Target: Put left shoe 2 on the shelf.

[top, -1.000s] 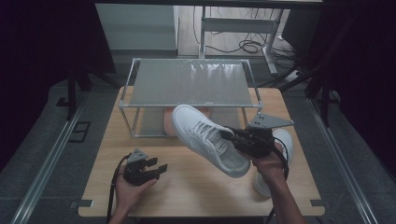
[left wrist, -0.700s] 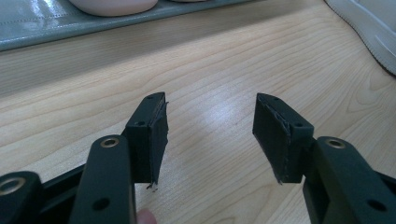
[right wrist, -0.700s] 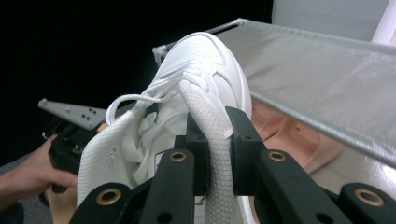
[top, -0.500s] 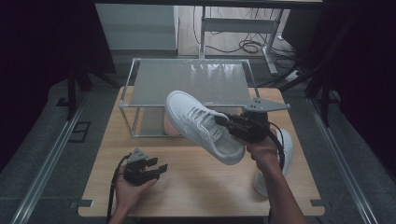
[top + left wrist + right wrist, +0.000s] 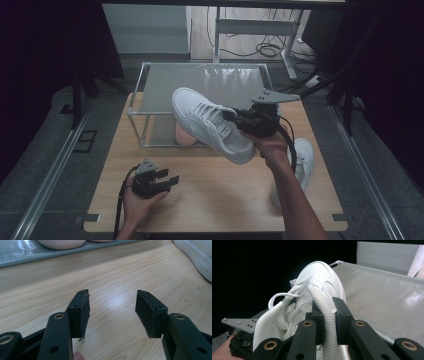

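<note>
Grip point on the white sneaker [image 5: 212, 124] is the padded collar at the side of the shoe's opening: the right tool [image 5: 327, 312] has its two jaws closed on that fabric edge, one jaw inside the shoe and one outside, with the thickness of the padding keeping them slightly apart. The shoe hangs clear of the bench [image 5: 210, 200], toe pointing ahead of the tool and raised toward the top shelf of the small metal-framed rack [image 5: 200, 82], which lies just beyond and below the toe.

Handling, as a judgement:
- Weight is low to moderate for a one-tool lift.
- The collar is soft and compressible, so the pinch can creep under load; the sole is the stiffer part.
- Held at one edge of the opening, the shoe tends to pivot about the jaws and the toe may droop or swing.
- Loose laces ahead of the jaws could snag on the rack frame.

The left tool [image 5: 159, 181] rests low near the bench, its jaws wide apart with nothing between them; bare wood shows beyond its pads. A second white sneaker [image 5: 300, 160] lies on the bench beneath the right forearm, behind the right tool. A pink shoe [image 5: 184, 136] sits on the rack's lower shelf, under the lifted sneaker.
</note>
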The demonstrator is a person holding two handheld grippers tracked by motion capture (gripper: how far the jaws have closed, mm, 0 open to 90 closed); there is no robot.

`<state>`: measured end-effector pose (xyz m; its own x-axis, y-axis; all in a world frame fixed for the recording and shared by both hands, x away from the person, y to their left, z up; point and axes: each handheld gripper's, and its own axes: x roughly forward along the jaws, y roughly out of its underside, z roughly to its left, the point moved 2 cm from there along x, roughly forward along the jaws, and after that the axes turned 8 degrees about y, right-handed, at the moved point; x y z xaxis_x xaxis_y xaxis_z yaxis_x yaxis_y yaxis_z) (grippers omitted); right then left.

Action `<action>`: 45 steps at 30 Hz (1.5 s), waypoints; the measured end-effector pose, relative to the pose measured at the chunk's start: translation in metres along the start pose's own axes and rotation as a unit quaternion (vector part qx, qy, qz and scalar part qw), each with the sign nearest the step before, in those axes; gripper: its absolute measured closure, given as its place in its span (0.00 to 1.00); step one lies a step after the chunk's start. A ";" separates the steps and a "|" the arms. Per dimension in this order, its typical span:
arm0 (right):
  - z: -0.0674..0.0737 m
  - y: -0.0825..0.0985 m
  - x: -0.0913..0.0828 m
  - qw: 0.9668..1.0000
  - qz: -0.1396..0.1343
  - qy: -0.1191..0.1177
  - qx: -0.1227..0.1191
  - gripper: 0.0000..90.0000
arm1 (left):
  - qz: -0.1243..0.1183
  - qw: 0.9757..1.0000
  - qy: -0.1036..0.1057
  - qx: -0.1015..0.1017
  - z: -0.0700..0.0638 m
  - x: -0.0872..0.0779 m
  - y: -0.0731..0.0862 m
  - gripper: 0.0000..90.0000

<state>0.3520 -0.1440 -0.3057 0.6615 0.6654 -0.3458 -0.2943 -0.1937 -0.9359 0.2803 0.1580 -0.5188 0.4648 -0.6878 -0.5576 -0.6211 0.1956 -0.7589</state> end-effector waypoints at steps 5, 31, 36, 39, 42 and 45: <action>0.001 -0.010 0.004 1.000 -0.004 0.000 0.000 0.90 | -0.002 1.000 0.001 -0.002 0.000 0.000 0.000 0.51; -0.022 -0.061 0.064 0.996 -0.010 0.060 0.058 0.90 | -0.012 1.000 0.003 -0.011 0.004 -0.005 -0.001 0.51; -0.024 -0.068 0.078 0.994 -0.011 0.081 0.070 0.90 | -0.012 1.000 0.004 -0.012 0.004 -0.005 -0.001 0.51; -0.025 -0.071 0.087 0.993 -0.006 0.089 0.077 0.90 | -0.013 1.000 0.006 -0.012 0.004 -0.005 -0.001 0.51; -0.027 -0.073 0.095 0.992 -0.003 0.094 0.087 0.90 | -0.014 1.000 0.006 -0.013 0.005 -0.006 -0.001 0.51; -0.027 -0.076 0.102 0.991 -0.002 0.099 0.095 0.90 | -0.014 1.000 0.007 -0.013 0.006 -0.007 -0.001 0.51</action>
<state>0.4603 -0.0809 -0.2714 0.7797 0.5076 -0.3666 -0.4034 -0.0405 -0.9141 0.2814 0.1665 -0.5164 0.4736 -0.7029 -0.5306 -0.6244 0.1569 -0.7652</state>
